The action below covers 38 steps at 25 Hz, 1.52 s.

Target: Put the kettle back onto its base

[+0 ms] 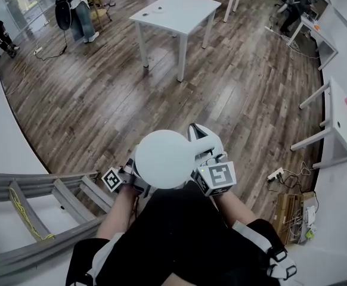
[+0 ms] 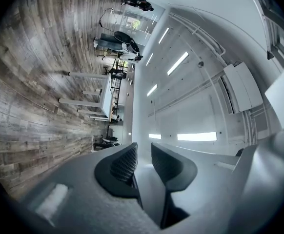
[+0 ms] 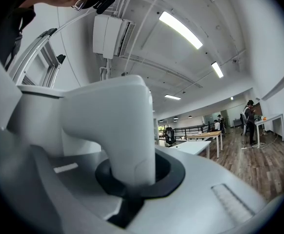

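In the head view I look down on the white kettle (image 1: 161, 158), its round lid facing up, held in the air over the wood floor. My right gripper (image 3: 132, 177) is shut on the kettle's white handle (image 3: 125, 126), which fills the space between its dark pads. In the head view this gripper (image 1: 204, 159) sits on the kettle's right side. My left gripper (image 2: 143, 156) is open, with a narrow gap between its pads and nothing in it. Its marker cube (image 1: 112, 179) shows at the kettle's left, close under the body. No kettle base shows in any view.
A white table (image 1: 176, 11) stands ahead on the wood floor. An aluminium ladder (image 1: 54, 189) lies at the lower left by the white wall. White desks (image 1: 340, 124) and a power strip (image 1: 276, 174) are at the right. A person (image 1: 81, 5) stands far off.
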Motion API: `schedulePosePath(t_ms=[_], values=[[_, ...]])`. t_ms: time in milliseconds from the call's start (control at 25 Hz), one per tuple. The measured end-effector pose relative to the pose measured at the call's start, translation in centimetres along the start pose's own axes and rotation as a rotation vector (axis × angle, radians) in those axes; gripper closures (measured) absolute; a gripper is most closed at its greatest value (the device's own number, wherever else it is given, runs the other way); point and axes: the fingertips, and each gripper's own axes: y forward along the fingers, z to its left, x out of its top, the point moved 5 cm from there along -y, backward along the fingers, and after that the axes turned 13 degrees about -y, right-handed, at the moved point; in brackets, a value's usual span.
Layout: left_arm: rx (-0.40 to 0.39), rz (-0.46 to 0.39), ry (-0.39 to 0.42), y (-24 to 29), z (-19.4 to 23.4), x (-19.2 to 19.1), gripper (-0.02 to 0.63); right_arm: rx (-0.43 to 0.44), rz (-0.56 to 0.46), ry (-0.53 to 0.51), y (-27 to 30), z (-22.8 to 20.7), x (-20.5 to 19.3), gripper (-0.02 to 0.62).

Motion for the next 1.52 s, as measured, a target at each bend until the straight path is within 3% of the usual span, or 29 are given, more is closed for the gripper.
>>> schedulePosePath(t_ms=[520,1000,1520], values=[[-0.012,-0.083,0.038,7.1,1.9,2.8,0.56,0.101,-0.022,-0.009,7.5,-5.4,-0.7,0.589],[0.0,-0.088,0.028,15.6,5.8,2.8,0.566,0.093,-0.036,0.008,12.0,-13.9,-2.4,0.589],[0.02,-0.086,0.047,20.2,8.5,3.2,0.563,0.102,-0.044,0.036,14.5,-18.6,-4.9,0.589]])
